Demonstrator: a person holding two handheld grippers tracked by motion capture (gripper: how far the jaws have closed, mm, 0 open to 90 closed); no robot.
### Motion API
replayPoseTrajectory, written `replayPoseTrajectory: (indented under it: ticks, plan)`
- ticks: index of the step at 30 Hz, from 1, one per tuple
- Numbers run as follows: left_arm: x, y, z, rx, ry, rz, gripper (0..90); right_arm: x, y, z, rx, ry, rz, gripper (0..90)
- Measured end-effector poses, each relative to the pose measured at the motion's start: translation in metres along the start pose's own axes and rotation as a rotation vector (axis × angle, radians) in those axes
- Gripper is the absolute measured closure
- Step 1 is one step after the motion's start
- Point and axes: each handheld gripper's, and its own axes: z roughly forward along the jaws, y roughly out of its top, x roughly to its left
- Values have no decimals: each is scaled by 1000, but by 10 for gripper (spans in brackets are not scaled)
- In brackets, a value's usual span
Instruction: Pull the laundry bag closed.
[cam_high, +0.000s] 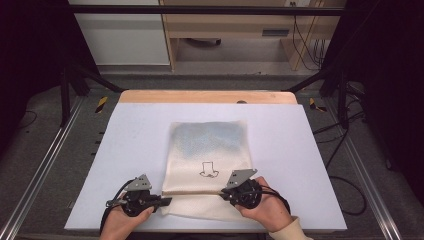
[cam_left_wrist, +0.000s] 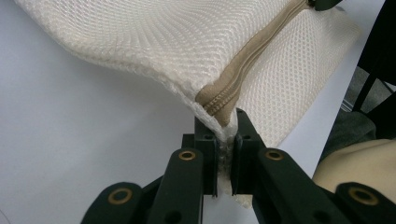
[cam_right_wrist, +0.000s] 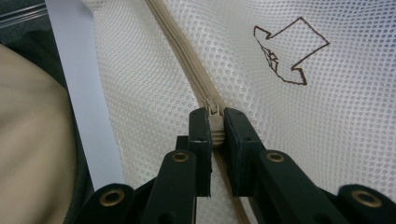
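Note:
A cream mesh bag lies flat on the white table, with a small dark outline drawing on it and a beige zipper running across its near end. My left gripper is shut on the bag's left corner at the zipper's end, lifting the fabric slightly. My right gripper is shut on the zipper pull near the bag's right side. The drawing lies just beyond the right jaws.
A wooden strip borders the table's far edge. Black frame legs and cables stand on the grey floor to either side. A pale sleeve enters at the bottom right.

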Motion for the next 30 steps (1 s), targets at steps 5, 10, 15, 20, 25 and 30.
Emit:
replayPoseTrajectory:
  ticks: [5,10,15,20,25,30]
  plan:
    - [0,0,0,0,3,2,835,-1,-4,-1,-8,-2,13,819]
    - [0,0,0,0,1,1,835,1,-5,0,-6,-3,16,819]
    - [-1,-1,1,9,4,4,835,1,-5,1,0,-7,15,819]
    - [0,0,-1,3,5,6,835,1,-6,0,-13,-3,14,819]
    - [0,0,-1,3,7,5,835,0,-8,-1,-15,-6,20,819]
    - [-1,1,-1,7,10,16,835,1,-9,0,-19,-6,17,819]
